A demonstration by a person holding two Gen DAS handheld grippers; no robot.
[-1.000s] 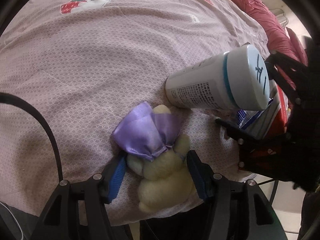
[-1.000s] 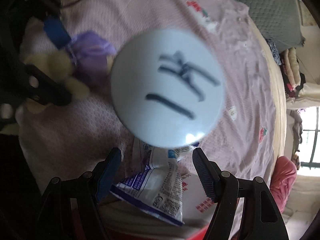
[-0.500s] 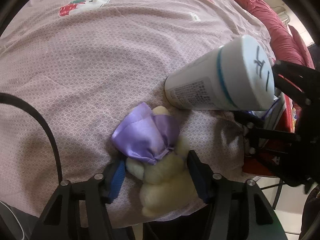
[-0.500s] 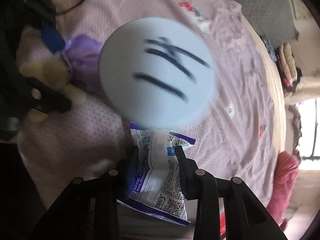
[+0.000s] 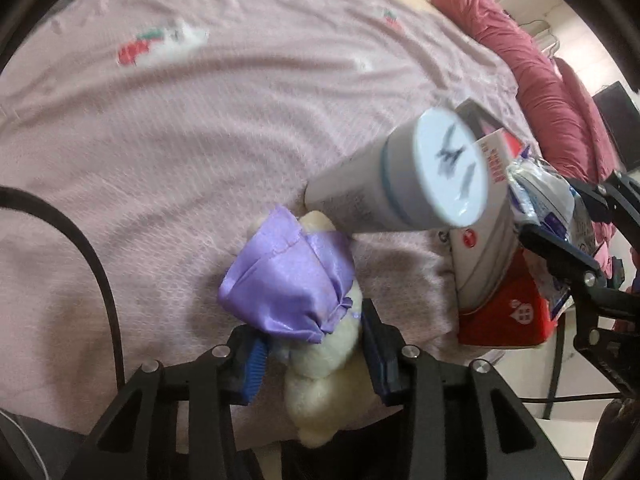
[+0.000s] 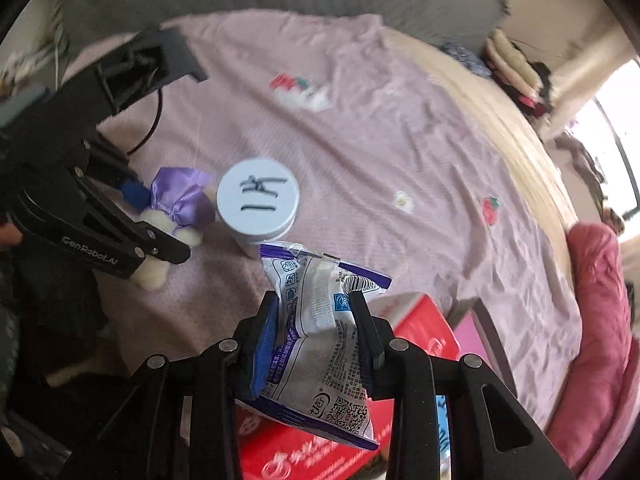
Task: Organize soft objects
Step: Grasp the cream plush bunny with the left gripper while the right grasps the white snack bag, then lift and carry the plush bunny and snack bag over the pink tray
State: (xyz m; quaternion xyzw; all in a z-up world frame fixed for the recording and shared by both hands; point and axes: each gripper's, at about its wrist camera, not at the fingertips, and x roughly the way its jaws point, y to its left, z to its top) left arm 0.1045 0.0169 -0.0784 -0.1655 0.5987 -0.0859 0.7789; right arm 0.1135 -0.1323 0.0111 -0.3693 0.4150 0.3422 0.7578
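A cream plush toy point(image 5: 320, 376) with a purple satin bow point(image 5: 288, 284) lies at the near edge of the pink bedsheet point(image 5: 200, 140). My left gripper point(image 5: 314, 352) is closing, and its pads squeeze the toy's body from both sides. In the right wrist view the toy point(image 6: 154, 272) sits under the left gripper point(image 6: 136, 220). A white and purple snack packet point(image 6: 320, 360) hangs above the bed, with my right gripper point(image 6: 316, 320) shut on it. The left wrist view shows the packet point(image 5: 544, 192) in the right gripper point(image 5: 560, 216) at the right.
A white canister point(image 5: 400, 184) with black handwriting on its lid point(image 6: 258, 200) stands beside the toy. A red box point(image 6: 416, 320) lies at the bed's edge under the packet. A red quilt point(image 5: 520, 52) is bunched far right. A black cable point(image 5: 80, 248) crosses the left.
The right gripper shut on the snack packet, rolled and lifted it off the red box. The left jaws narrowed onto the plush toy and rose a little.
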